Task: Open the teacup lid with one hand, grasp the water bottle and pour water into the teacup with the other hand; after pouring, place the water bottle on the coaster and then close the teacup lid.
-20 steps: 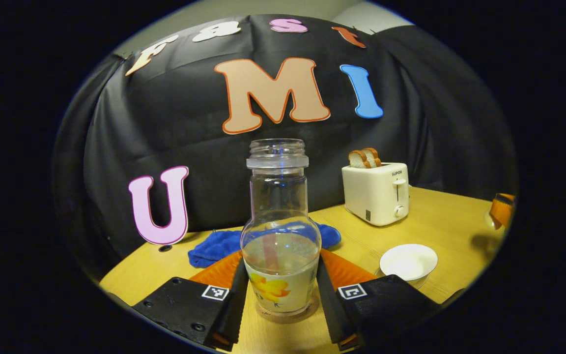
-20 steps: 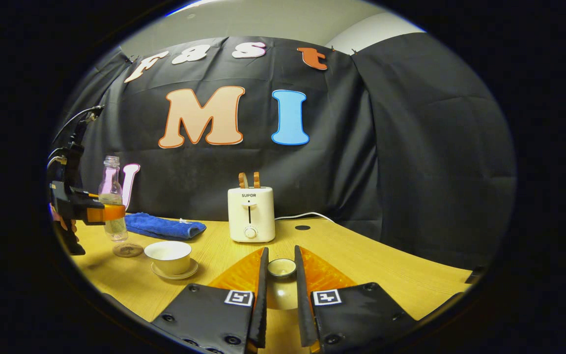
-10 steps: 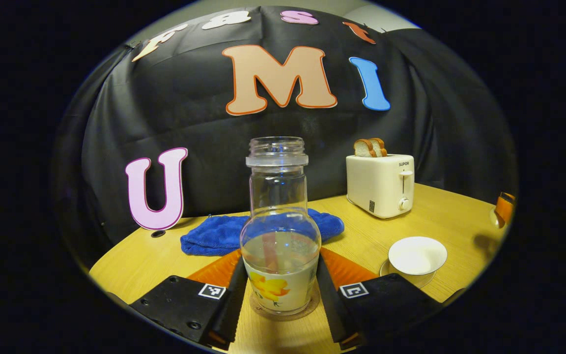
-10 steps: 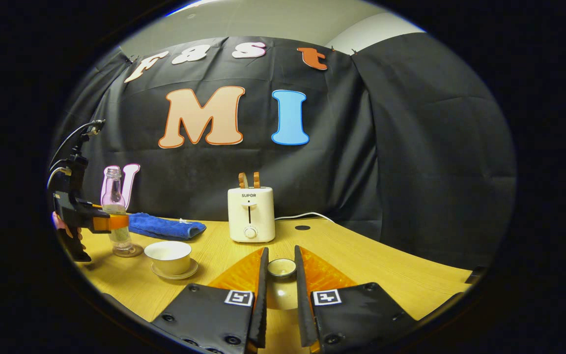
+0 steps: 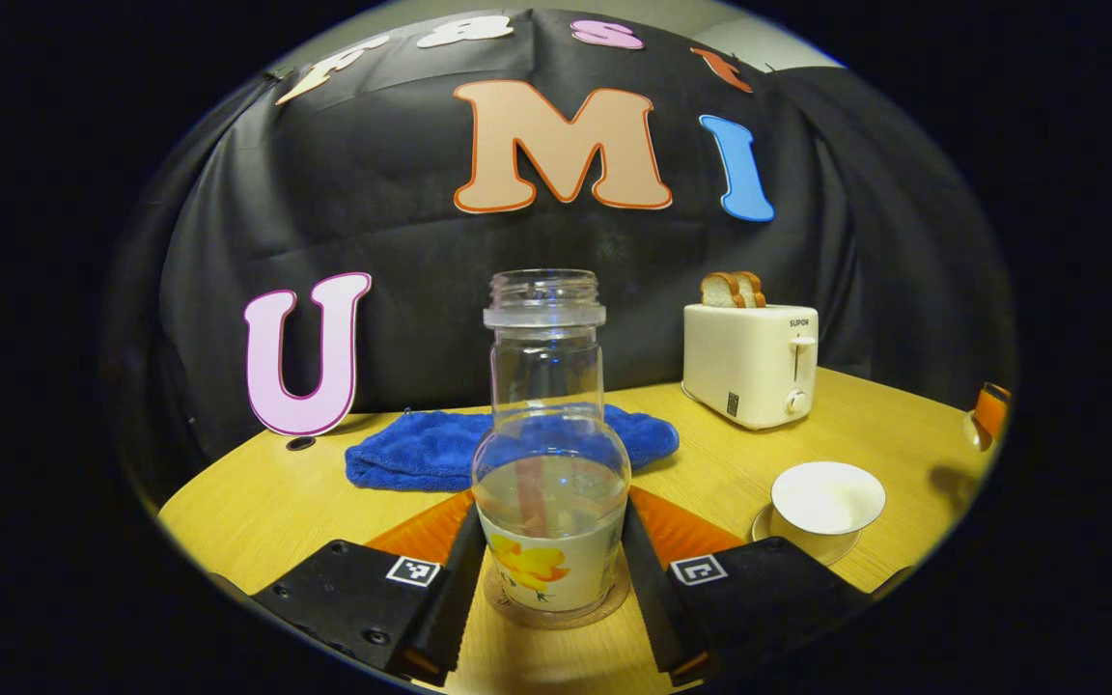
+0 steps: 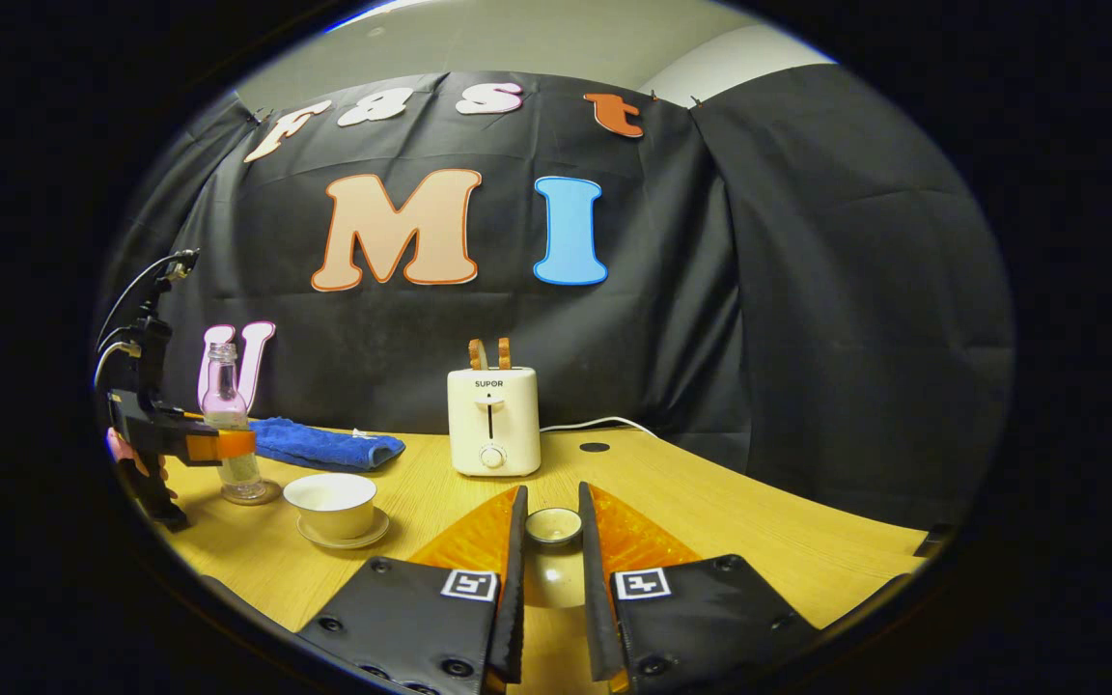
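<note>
A clear water bottle (image 5: pixel 548 454) with a flower label and no cap stands upright, partly filled. My left gripper (image 5: pixel 548 579) is shut on its lower body, one finger on each side. Its base is on or just above the round coaster (image 5: pixel 556 615); I cannot tell if they touch. To the right, the white teacup (image 5: pixel 826 495) stands without a lid on its saucer. In the right gripper view, my right gripper (image 6: pixel 552 541) is shut on the small teacup lid (image 6: pixel 553 526) above the table. Far left there are the teacup (image 6: pixel 331 504), the bottle (image 6: pixel 226 425) and the left gripper (image 6: pixel 218 444).
A white toaster (image 5: pixel 751 365) with two bread slices stands at the back of the wooden table (image 5: pixel 257 502). A blue cloth (image 5: pixel 421 451) lies behind the bottle. The toaster (image 6: pixel 492 421) has a white cable (image 6: pixel 604 422) running right, near a table hole (image 6: pixel 594 447).
The left gripper has lowered the bottle down to the coaster. The right gripper and the lid have not moved.
</note>
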Demonstrator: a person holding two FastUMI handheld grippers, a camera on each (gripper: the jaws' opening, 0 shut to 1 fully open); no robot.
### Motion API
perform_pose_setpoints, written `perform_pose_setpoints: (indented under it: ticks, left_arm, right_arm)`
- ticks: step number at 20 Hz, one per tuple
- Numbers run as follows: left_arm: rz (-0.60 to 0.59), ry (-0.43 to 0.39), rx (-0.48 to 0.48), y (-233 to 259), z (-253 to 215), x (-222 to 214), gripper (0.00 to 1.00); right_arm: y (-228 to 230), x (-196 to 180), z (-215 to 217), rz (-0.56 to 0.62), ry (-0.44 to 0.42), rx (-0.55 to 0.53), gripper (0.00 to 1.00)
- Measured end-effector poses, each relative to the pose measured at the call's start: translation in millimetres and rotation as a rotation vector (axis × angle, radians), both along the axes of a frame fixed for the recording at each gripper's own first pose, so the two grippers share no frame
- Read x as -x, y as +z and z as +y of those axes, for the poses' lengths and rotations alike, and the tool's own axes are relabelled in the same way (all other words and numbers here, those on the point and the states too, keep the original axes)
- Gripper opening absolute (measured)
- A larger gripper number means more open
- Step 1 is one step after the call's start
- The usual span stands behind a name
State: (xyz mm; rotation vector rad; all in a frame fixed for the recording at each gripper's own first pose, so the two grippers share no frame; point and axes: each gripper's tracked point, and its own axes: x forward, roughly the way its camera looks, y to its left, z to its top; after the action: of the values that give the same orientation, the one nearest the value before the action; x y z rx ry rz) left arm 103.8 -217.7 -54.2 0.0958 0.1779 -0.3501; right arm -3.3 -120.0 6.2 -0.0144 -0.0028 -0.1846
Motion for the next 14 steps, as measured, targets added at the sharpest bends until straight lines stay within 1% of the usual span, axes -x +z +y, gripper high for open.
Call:
perform_pose_setpoints:
  ticks: [3, 4, 5, 6, 7, 10, 14]
  left_arm:
    - [0.023, -0.009, 0.003, -7, 0, 1, 0.73]
    - [0.026, -0.007, 0.011, -9, -1, 1, 0.75]
    - [0.032, -0.005, 0.019, -11, -3, 2, 0.88]
    - [0.037, 0.0, 0.016, -10, -3, 4, 0.94]
    - [0.028, 0.001, 0.014, -10, -1, 2, 0.98]
    - [0.019, -0.003, 0.0, -9, -1, 4, 0.98]
    - [-0.031, -0.007, 0.005, 0, 0, 11, 0.97]
  right_arm:
    - [0, 0, 0, 0.0, 0.0, 0.0, 0.3]
    - [0, 0, 0, 0.0, 0.0, 0.0, 0.29]
    - [0, 0, 0, 0.0, 0.0, 0.0, 0.3]
    - [0, 0, 0, 0.0, 0.0, 0.0, 0.3]
    - [0, 0, 0, 0.0, 0.0, 0.0, 0.3]
    - [0, 0, 0, 0.0, 0.0, 0.0, 0.3]
    - [0, 0, 2, 0.0, 0.009, -0.001, 0.3]
